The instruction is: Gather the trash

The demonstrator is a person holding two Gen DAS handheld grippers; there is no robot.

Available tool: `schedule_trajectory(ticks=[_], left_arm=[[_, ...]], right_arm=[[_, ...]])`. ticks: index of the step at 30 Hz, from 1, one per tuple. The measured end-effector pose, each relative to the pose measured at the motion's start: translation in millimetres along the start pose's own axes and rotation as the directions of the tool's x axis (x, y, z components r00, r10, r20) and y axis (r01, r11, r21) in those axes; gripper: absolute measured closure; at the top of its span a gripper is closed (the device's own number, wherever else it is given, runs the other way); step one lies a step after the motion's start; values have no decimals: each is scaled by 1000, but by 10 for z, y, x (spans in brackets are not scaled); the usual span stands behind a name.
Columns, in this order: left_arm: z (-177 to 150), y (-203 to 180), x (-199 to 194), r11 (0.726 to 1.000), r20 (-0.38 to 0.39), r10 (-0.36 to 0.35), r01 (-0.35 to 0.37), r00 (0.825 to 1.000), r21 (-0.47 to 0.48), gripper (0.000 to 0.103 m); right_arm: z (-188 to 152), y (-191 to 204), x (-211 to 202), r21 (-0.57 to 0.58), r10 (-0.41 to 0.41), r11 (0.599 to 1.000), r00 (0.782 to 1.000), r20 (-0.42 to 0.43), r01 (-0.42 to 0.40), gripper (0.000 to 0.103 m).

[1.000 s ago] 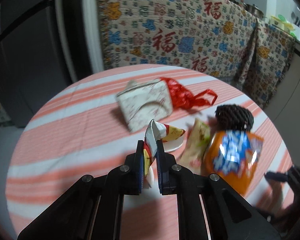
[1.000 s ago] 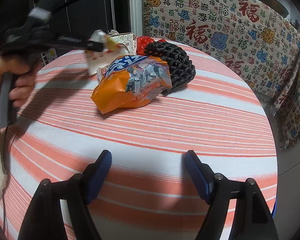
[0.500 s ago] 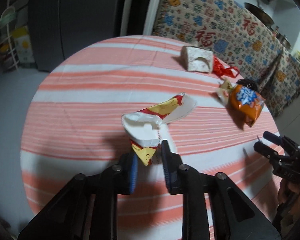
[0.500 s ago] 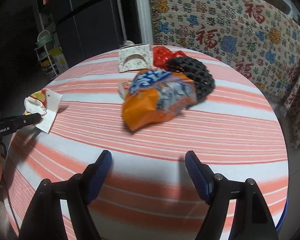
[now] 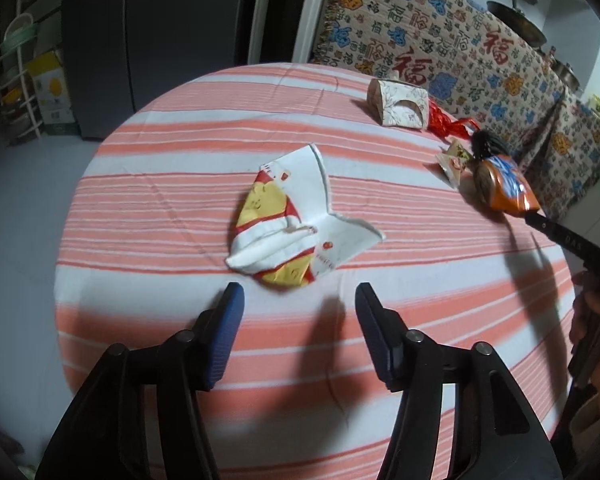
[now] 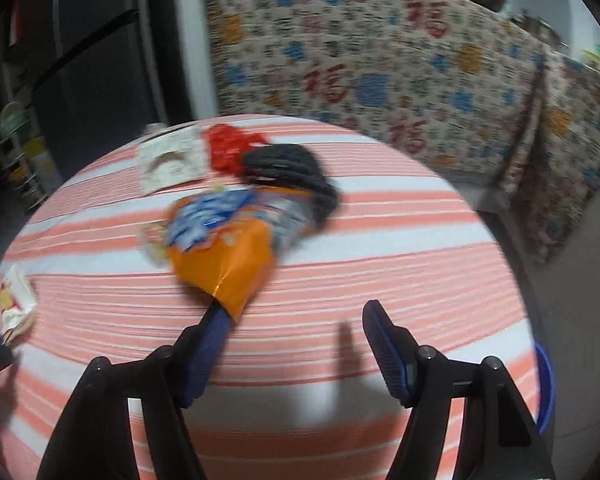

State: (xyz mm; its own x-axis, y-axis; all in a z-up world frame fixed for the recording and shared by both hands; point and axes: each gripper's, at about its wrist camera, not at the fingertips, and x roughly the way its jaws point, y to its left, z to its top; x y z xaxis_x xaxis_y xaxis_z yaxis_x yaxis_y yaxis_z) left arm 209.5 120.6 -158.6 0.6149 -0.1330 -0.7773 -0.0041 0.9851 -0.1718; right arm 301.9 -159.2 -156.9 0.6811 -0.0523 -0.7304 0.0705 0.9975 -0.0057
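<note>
My left gripper (image 5: pixel 298 300) has just been opening, empty, clear of the limp wrapper (image 5: pixel 290 226); my right gripper (image 6: pixel 296 322), open and closing, wants the light, crinkly orange bag (image 6: pixel 228 254) by its corner.

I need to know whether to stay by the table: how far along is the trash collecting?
Early. Done: the white and yellow wrapper lies released before the left gripper, whose jaws have just been opening. In hand: the right gripper reaches the orange snack bag, closing. Left: box, red bag, black net.

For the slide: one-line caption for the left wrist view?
Left tool, jaws just opened, hovers behind a released yellow-and-white wrapper on the striped tablecloth.
</note>
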Motion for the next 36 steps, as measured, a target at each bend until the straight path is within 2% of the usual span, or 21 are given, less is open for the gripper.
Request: schedule_trajectory(ticks=[2,4,8,12,16,18,20,21,22,23,24,25,26,28,31,36], left_arm=[[-27,22,-61,1000,0,-22,22,1000,7,41],[-21,46,-112,998,3,-56,56,998,12,39],[67,190,-246,994,45,-113,113,993,2,31],[249,413,-264,985,83,-169,171,982,-14,24],[471,515,-73,959,29,-282,282,959,15,22],[534,464,14,956,17,-287,285,958,68,22],[568,350,136,956,-21,-266,266,964,124,23],[567,280,201,956,-50,-243,247,969,156,30],[553,213,246,953,-74,-225,235,972,189,42],[535,162,280,950,-93,-217,232,972,209,66],[513,120,312,948,-111,-214,233,971,218,87],[493,93,330,948,-115,-217,237,969,213,91],[470,72,326,951,-106,-216,233,971,205,92],[435,23,317,959,-88,-196,209,977,189,98],[387,-70,245,969,-61,-178,186,982,160,98],[358,-405,21,972,-4,-183,181,983,147,98]], right_arm=[[-24,-228,2,24,-20,999,1000,-13,20,33],[-50,-318,-18,26,-7,1000,1000,-21,8,33],[-79,-334,-177,-30,128,991,992,4,-128,33],[-4,-322,-220,-63,280,958,960,2,-280,28],[234,-361,-72,-84,345,936,939,7,-343,25],[385,-352,126,-70,387,918,920,-55,-390,25],[461,-321,247,-64,421,902,902,-92,-428,25],[486,-293,320,-62,432,896,894,-118,-441,25],[511,-284,386,-46,468,877,873,-140,-478,26],[499,-279,397,-34,483,869,861,-158,-494,28],[493,-292,402,-12,503,859,847,-170,-512,50],[501,-304,380,5,535,840,828,-169,-542,65],[511,-316,337,13,543,836,824,-160,-548,69],[522,-303,230,-7,512,855,845,-156,-519,71],[453,-235,76,-65,482,865,860,-167,-498,72],[324,-142,-373,-207,393,892,916,-82,-401,72]])
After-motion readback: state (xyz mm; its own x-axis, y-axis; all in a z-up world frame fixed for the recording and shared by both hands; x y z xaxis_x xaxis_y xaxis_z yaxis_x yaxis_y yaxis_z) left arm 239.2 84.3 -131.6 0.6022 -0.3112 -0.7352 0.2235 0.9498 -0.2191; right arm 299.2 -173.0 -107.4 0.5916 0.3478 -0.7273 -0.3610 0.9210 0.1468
